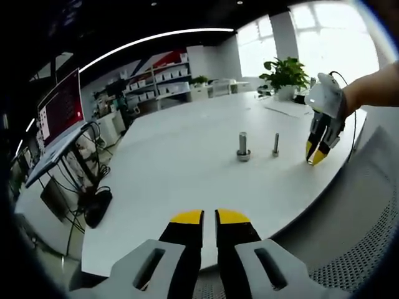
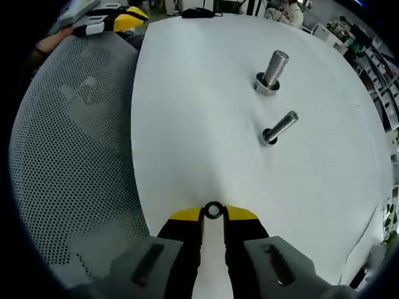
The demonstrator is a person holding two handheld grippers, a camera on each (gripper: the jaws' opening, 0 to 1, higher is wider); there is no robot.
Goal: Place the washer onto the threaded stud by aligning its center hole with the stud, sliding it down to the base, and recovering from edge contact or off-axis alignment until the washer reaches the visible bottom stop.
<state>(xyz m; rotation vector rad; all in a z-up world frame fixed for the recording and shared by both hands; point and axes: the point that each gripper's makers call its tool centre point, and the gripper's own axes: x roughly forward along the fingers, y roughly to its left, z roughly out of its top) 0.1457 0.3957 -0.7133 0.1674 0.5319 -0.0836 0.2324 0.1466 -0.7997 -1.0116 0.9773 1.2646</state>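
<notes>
— 2 metal studs stand on the white table (image 2: 187,93). Which has what on it?

— In the right gripper view the thicker stud (image 2: 274,68) already has a ring at its foot, like a washer or nut resting on the table. The thinner stud (image 2: 280,126) is bare, a dull grey threaded shaft with a small dark base. They stand near each other, not touching.

— And the washer itself?

— Small, dark steel, a ring with a clear round hole. The washer (image 2: 212,210) sits pinched between the yellow tips of the right gripper (image 2: 212,213), whose jaws are drawn narrow around it. It is held over bare table, well short of the thinner stud.

— Left gripper?

— The left gripper (image 1: 209,217) has its jaws nearly together with only a slim gap, nothing between them, low by the near table edge.

— Room to move?

— Open white surface lies all around both studs. The table's curved edge runs just left of the right gripper, with a grey mesh chair (image 2: 68,156) beyond it. In the left gripper view a laptop (image 1: 59,115) and a plant (image 1: 285,75) sit well apart from the studs.
</notes>
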